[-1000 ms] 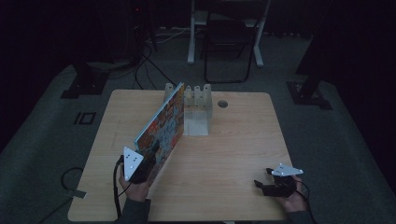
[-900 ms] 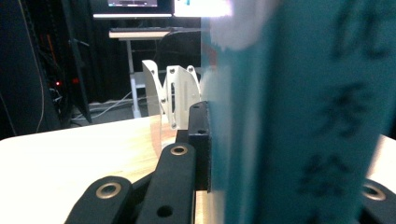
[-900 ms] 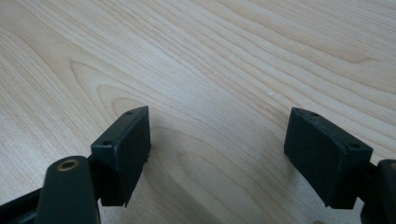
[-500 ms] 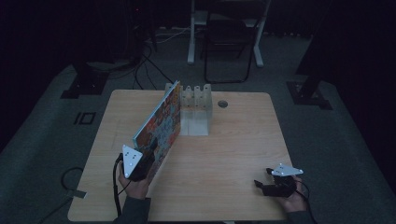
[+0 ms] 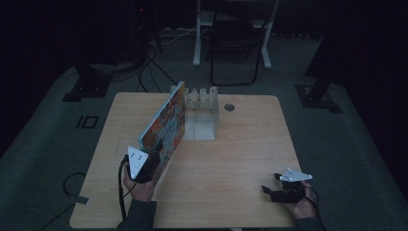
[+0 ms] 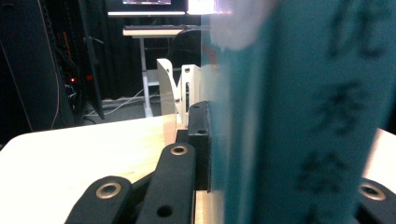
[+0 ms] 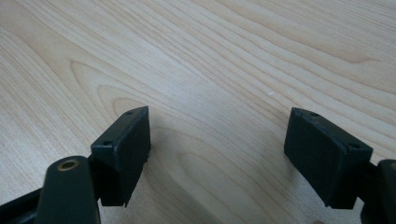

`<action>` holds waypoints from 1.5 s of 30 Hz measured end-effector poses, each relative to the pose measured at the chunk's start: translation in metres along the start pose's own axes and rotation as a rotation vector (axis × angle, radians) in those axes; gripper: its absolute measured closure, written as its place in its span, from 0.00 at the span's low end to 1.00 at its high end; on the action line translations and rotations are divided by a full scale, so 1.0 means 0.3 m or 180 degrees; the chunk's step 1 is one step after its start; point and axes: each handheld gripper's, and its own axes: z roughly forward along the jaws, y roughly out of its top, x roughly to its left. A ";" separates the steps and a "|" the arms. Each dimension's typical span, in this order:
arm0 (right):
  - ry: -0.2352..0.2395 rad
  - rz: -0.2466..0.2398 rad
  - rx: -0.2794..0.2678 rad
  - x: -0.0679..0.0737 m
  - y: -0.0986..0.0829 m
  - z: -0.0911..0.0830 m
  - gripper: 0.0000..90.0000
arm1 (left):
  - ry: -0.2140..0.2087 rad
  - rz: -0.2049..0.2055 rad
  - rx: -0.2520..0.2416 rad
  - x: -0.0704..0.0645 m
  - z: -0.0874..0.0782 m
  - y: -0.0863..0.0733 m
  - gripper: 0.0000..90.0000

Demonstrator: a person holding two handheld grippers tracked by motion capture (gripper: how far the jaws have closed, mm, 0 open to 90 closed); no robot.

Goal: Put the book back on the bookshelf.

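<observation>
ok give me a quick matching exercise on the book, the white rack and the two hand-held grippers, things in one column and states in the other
Things:
1. book
2. white rack
3. left hand-held gripper
4. right hand-held gripper

States:
A. open, holding nothing, at the table's near right
B. stands at the table's far edge
C. shut on the book
D. upright on its edge, colourful cover

Pairs: 1-D, 2-B, 3-C, 4-A
</observation>
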 end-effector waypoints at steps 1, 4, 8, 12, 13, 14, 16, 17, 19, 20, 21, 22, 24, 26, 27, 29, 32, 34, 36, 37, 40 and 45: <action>0.0000 -0.0001 0.0001 0.000 0.000 0.000 0.25 | 0.0009 0.0001 -0.0005 -0.001 0.006 0.001 0.90; 0.0000 0.0000 0.0000 0.000 0.000 0.000 0.25 | 0.0032 0.0009 -0.0013 -0.001 0.011 0.003 0.90; 0.0000 -0.0002 0.0000 0.000 0.000 0.000 0.25 | 0.0036 -0.0002 -0.0014 0.002 0.021 0.005 0.90; 0.0001 -0.0001 0.0001 0.000 0.000 0.000 0.25 | 0.0059 0.0002 -0.0003 0.000 0.032 0.004 0.90; 0.0000 -0.0002 0.0000 0.000 0.000 0.000 0.25 | 0.0075 -0.0011 -0.0014 -0.002 0.036 0.003 0.90; -0.0001 0.0000 0.0000 0.000 0.000 0.000 0.25 | 0.0095 -0.0019 -0.0025 -0.004 0.039 0.001 0.90; 0.0000 0.0001 0.0001 0.000 0.000 0.000 0.25 | 0.0134 -0.0013 -0.0035 -0.008 0.044 -0.001 0.90; 0.0000 0.0001 0.0002 0.000 0.000 0.000 0.25 | 0.0146 -0.0014 -0.0043 -0.009 0.047 -0.001 0.90; -0.0001 0.0000 0.0002 0.000 0.000 0.000 0.25 | 0.0159 -0.0031 -0.0025 -0.006 0.056 0.000 0.90; -0.0001 -0.0001 0.0001 0.000 0.000 0.000 0.25 | 0.0159 -0.0040 -0.0022 -0.005 0.060 -0.001 0.90; -0.0002 -0.0005 -0.0001 0.000 0.000 0.000 0.25 | 0.0165 -0.0050 -0.0016 -0.004 0.063 -0.002 0.90; -0.0002 -0.0004 0.0000 0.000 0.000 0.000 0.25 | 0.0170 -0.0056 -0.0009 -0.004 0.066 -0.003 0.90; -0.0003 -0.0004 0.0000 0.000 0.000 0.000 0.25 | 0.0171 -0.0046 0.0002 -0.002 0.072 -0.005 0.90; -0.0002 -0.0004 0.0000 0.000 0.000 0.000 0.25 | 0.0170 -0.0046 0.0007 -0.003 0.078 -0.007 0.90; -0.0002 -0.0003 0.0000 0.000 0.000 0.000 0.25 | 0.0170 -0.0042 0.0009 -0.003 0.080 -0.008 0.90; -0.0002 -0.0003 0.0000 0.000 0.000 0.000 0.25 | 0.0169 -0.0044 0.0009 -0.004 0.086 -0.008 0.90; -0.0002 -0.0002 0.0000 0.000 0.000 0.000 0.25 | 0.0173 -0.0021 0.0016 -0.006 0.095 -0.005 0.90; -0.0002 -0.0005 0.0000 0.000 0.000 0.000 0.25 | 0.0181 -0.0024 0.0007 -0.008 0.103 -0.003 0.90; -0.0002 -0.0005 0.0000 0.000 0.000 0.000 0.25 | 0.0193 -0.0030 -0.0003 -0.009 0.109 -0.001 0.90; 0.0000 -0.0005 -0.0001 0.000 0.000 0.000 0.25 | 0.0194 -0.0032 -0.0001 -0.009 0.111 0.000 0.90; 0.0000 -0.0005 -0.0001 0.000 0.000 0.000 0.25 | 0.0200 -0.0012 -0.0004 -0.009 0.121 0.002 0.90; 0.0001 -0.0008 0.0001 -0.001 0.000 0.000 0.25 | 0.0194 -0.0005 0.0001 -0.009 0.134 0.003 0.90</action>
